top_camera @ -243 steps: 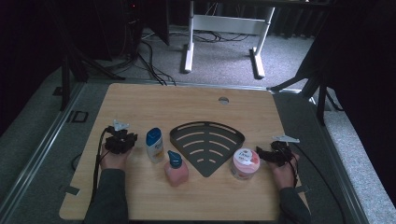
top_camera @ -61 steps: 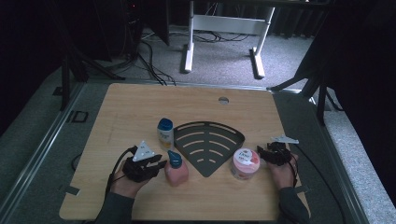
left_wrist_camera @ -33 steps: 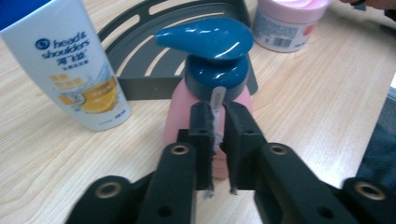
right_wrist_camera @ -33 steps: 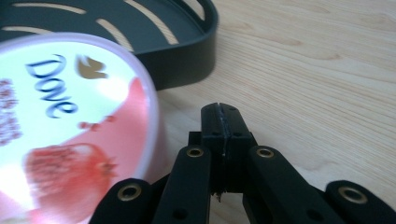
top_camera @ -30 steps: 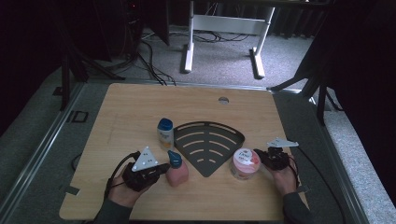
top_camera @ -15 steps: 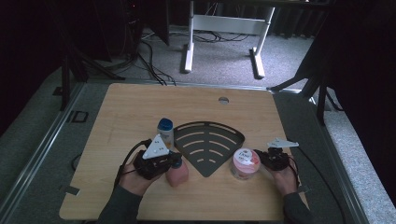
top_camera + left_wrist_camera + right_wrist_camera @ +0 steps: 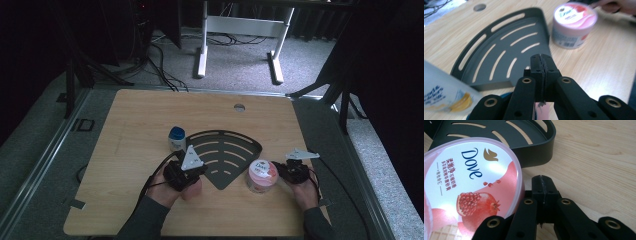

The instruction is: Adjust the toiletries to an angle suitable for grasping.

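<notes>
My left gripper (image 7: 194,172) is shut with nothing between its jaws and hovers over a pink bottle (image 7: 193,189) with a blue cap at the table's front. In the left gripper view its jaws (image 7: 541,60) point at a black slotted corner rack (image 7: 499,57), and a strip of the pink bottle (image 7: 541,111) shows beneath them. My right gripper (image 7: 284,172) is also shut and empty, right beside a pink Dove jar (image 7: 262,175). The jar's lid (image 7: 469,185) sits just left of those jaws (image 7: 541,182), with the rack (image 7: 534,147) behind it.
A white bottle with a blue cap (image 7: 176,137) stands just left of the rack (image 7: 225,152); it appears blurred (image 7: 444,92) in the left gripper view. The table (image 7: 135,115) has a cable hole (image 7: 239,107) at the back. The other hand (image 7: 621,6) shows beyond the jar (image 7: 574,23).
My left gripper has moved right from the table's left side to above the pink bottle, near the rack. The white bottle now stands farther back. The right gripper has hardly moved.
</notes>
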`<state>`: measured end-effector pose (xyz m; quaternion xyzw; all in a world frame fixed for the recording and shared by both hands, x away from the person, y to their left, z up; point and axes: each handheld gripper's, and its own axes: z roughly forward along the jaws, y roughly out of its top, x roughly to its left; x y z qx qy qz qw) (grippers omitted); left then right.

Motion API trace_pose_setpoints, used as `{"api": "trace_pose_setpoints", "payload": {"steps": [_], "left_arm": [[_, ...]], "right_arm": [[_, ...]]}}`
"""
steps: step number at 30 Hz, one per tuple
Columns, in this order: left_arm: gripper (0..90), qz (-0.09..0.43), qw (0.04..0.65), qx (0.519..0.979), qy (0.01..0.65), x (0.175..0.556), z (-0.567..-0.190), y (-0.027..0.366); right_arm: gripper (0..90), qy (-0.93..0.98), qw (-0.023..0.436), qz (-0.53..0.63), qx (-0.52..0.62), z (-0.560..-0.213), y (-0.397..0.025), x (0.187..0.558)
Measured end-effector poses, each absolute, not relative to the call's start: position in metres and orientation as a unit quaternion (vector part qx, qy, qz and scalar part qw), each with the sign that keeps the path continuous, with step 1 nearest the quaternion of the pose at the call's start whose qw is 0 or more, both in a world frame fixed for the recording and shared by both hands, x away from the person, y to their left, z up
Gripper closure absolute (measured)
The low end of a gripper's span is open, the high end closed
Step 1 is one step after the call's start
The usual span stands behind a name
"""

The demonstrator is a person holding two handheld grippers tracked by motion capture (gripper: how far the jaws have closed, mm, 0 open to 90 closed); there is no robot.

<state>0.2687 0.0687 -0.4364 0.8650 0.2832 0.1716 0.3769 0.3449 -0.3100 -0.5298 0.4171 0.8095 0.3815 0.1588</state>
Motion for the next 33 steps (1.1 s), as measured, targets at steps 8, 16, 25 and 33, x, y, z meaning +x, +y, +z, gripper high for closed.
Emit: {"api": "trace_pose_setpoints", "payload": {"steps": [8,16,25,33], "left_arm": [[89.9,0.17,0.369,0.871,0.276,0.262,-0.443,0.069],[89.9,0.178,0.347,0.878,0.277,0.256,-0.451,0.074],[89.8,0.176,0.332,0.88,0.291,0.25,-0.46,0.082],[89.6,0.175,0.343,0.882,0.272,0.247,-0.466,0.069]], "right_arm": [[90.0,0.812,0.158,0.381,0.412,-0.53,-0.308,0.344],[90.0,0.816,0.155,0.381,0.407,-0.529,-0.307,0.342],[90.0,0.818,0.151,0.382,0.403,-0.529,-0.307,0.34],[90.0,0.817,0.147,0.385,0.403,-0.53,-0.307,0.34]]}}
